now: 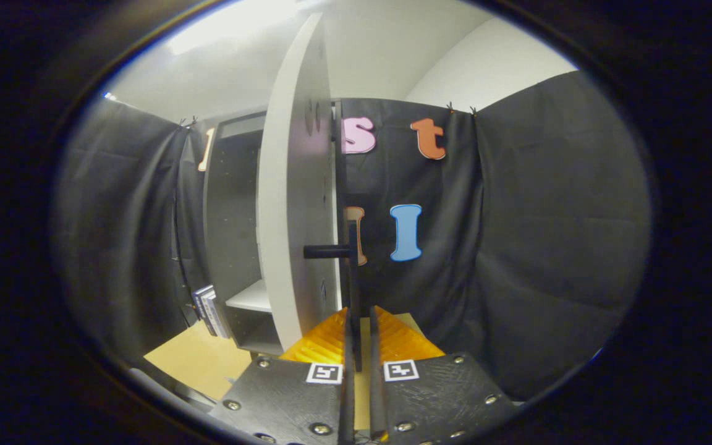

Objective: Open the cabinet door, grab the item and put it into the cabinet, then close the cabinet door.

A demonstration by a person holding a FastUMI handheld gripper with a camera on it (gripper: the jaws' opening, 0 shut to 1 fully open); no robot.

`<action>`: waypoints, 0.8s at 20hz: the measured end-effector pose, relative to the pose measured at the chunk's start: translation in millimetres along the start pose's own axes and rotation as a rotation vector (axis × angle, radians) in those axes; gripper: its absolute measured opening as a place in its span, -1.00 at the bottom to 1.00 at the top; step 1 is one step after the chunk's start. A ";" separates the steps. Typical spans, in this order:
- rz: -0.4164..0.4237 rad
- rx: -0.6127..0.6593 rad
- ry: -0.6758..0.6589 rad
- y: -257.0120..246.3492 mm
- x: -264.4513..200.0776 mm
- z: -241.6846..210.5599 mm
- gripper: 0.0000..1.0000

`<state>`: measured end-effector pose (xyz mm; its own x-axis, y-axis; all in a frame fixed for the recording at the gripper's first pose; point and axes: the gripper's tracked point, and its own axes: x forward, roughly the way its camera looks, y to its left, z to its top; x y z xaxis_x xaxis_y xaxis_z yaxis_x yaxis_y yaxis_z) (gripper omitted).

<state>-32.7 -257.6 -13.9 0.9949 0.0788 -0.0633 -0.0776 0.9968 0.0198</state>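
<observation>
Between the fingers of the gripper (356, 337), which were pinched on it, ran the upright bar of the door handle (352, 272), the cabinet door (297, 204) standing edge-on just ahead, swung out from the cabinet (232, 204) at the fingers' left.

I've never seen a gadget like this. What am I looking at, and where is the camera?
The camera rides on a hand-held gripper, a two-fingered clamp that a person carries. It looks forward along the fingers, which are nearly closed on the thin black handle bar of a cabinet door. The door stands swung open, seen almost edge-on. Behind it is the cabinet, with a pale shelf inside. Some books lean beside the cabinet, on a tan table. I cannot tell whether both fingers press on the bar.
</observation>
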 end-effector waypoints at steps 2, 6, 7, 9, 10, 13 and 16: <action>-0.013 -0.006 0.005 0.6 -3.0 -2.1 -0.80; -0.047 0.015 -0.030 8.6 -24.7 11.7 -0.80; -0.053 0.031 -0.045 12.2 -32.8 17.1 -0.80; -0.074 0.058 -0.072 19.8 -50.2 24.9 -0.79; -0.088 0.062 -0.092 24.0 -60.0 28.3 -0.80; -0.163 0.068 -0.103 42.3 -80.8 21.9 -0.70; -0.124 0.085 -0.108 87.5 -87.9 16.7 -0.30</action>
<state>-126.0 -177.6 10.0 0.9980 -0.0509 0.0369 0.0468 0.9936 0.1026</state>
